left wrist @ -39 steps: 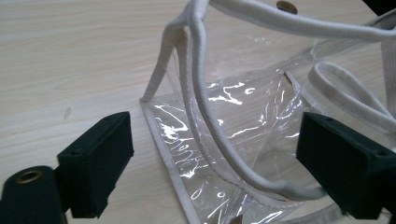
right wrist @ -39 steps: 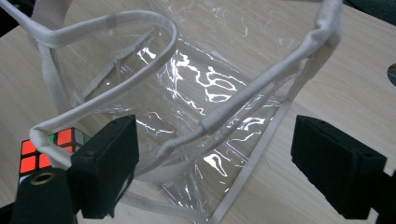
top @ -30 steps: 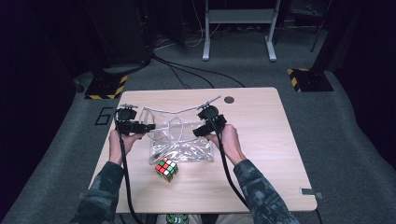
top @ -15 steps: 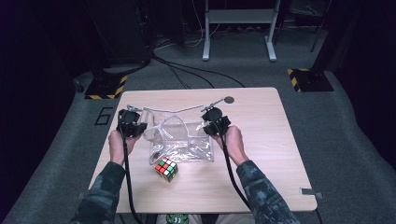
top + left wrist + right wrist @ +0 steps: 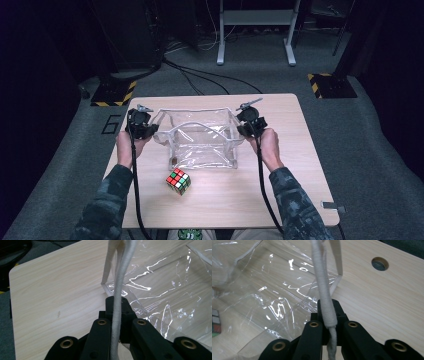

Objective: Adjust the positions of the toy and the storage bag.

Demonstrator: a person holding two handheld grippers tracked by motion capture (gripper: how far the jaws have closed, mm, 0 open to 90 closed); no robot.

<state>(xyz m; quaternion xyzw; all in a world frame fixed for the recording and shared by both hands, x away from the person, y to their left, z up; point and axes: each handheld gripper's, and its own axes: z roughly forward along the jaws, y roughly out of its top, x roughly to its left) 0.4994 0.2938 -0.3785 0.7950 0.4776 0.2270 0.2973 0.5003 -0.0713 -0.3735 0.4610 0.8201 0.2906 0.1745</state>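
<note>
Dark room, grey carpet, cables and a metal stand beyond a pale wooden table (image 5: 300,150). From the high view: clear plastic bag (image 5: 200,145) held wide open near the table's middle, left gripper (image 5: 141,125) at its left edge, right gripper (image 5: 250,121) at its right edge, both having just clamped down, mouth pulled into a broad rectangle. Puzzle cube (image 5: 178,181) loose on the wood just in front of the bag, near side, touching nothing. From the left gripper view: jaws pressed together on a white cord handle (image 5: 117,302), the cord running up between them to the bag's rim, crinkled film to the right. From the right gripper view: same pinch on the other white cord handle (image 5: 323,297), a round cable hole (image 5: 380,263) in the tabletop beyond, a corner of the cube at the left border. Likely trouble: pulling the two sides further apart, cord sliding through the pads or a seam straining; slackening, mouth collapsing. Hard to judge: a small dark speck inside the bag's near left corner, and the pad faces themselves, hidden behind the cord.
</note>
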